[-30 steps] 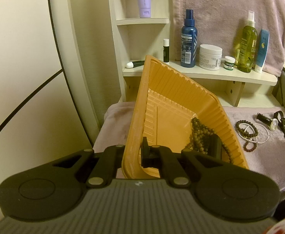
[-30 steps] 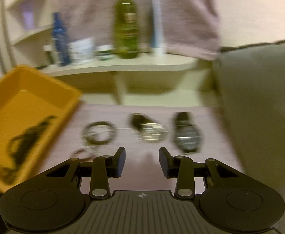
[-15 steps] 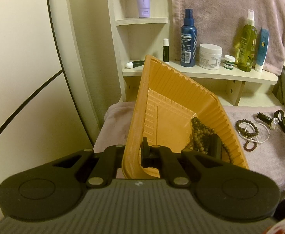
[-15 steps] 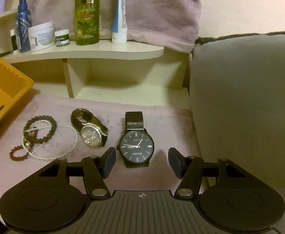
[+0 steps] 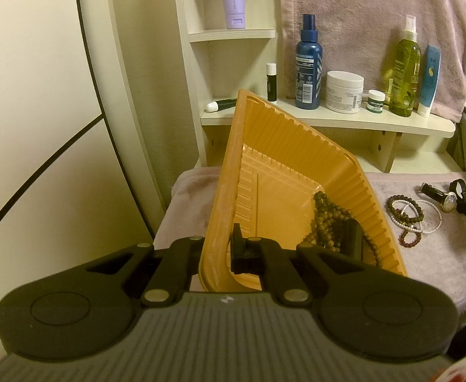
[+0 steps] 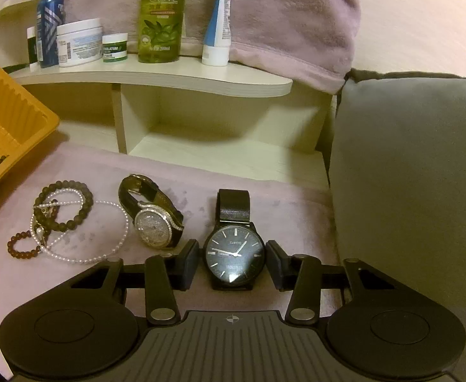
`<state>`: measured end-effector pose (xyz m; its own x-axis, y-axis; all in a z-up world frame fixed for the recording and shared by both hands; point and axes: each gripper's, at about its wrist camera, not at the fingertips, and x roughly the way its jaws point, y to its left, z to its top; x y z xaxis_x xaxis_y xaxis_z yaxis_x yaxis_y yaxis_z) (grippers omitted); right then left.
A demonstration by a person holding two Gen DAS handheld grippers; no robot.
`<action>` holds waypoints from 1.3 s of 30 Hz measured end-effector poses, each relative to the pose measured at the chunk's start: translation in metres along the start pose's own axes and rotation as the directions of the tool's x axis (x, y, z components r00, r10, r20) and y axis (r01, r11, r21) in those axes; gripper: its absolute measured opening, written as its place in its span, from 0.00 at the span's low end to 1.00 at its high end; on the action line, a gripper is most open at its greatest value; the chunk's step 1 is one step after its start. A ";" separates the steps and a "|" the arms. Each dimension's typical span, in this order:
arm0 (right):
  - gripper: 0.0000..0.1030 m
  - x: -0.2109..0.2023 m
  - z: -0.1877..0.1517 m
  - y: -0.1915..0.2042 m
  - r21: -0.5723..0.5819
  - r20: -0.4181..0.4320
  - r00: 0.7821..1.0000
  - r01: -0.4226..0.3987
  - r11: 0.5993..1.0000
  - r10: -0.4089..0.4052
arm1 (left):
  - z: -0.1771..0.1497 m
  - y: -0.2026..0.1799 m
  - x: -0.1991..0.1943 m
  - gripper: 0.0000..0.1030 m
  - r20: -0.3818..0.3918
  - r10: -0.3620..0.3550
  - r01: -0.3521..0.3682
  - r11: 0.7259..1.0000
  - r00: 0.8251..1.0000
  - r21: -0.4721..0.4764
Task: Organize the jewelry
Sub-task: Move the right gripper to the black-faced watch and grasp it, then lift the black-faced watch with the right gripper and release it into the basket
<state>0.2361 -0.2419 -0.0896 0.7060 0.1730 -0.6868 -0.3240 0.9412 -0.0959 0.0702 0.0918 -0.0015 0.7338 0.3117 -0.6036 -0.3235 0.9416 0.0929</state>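
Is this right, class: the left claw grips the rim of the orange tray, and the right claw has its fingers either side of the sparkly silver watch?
One thing is wrong. The right claw has its closing fingers either side of the black watch, as the right wrist view shows; the sparkly silver watch lies beside it. The left claw does grip the orange tray by its rim.

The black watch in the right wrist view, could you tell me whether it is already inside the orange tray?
No, the black watch lies on the pink cloth, well to the right of the orange tray.
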 end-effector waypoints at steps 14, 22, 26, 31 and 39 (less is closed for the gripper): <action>0.44 -0.047 0.012 0.014 0.019 0.060 0.998 -0.012 1.000 0.010 | -0.001 0.002 0.001 0.04 0.002 -0.002 0.002 1.000 1.000 -0.001; 0.44 -0.076 0.031 0.048 0.004 0.110 0.985 -0.137 0.991 0.136 | 0.000 0.001 0.000 0.04 0.003 -0.004 0.004 1.000 1.000 -0.001; 0.44 -0.086 0.046 0.071 0.000 0.127 0.964 -0.235 0.972 0.234 | 0.000 0.001 0.000 0.04 0.003 -0.002 0.002 1.000 1.000 -0.001; 0.44 -0.093 0.060 0.105 -0.050 0.140 0.922 -0.356 0.933 0.360 | 0.000 0.001 -0.001 0.04 0.004 -0.004 0.004 1.000 1.000 -0.002; 0.44 -0.087 0.063 0.159 -0.113 0.085 0.843 -0.522 0.846 0.531 | 0.000 0.000 -0.001 0.04 0.005 -0.006 0.006 1.000 1.000 0.000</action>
<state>0.1632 -0.0889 0.0004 0.4766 0.6706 -0.5685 -0.7132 0.6730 0.1959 0.0692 0.0918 -0.0009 0.7389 0.3068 -0.5999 -0.3193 0.9434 0.0893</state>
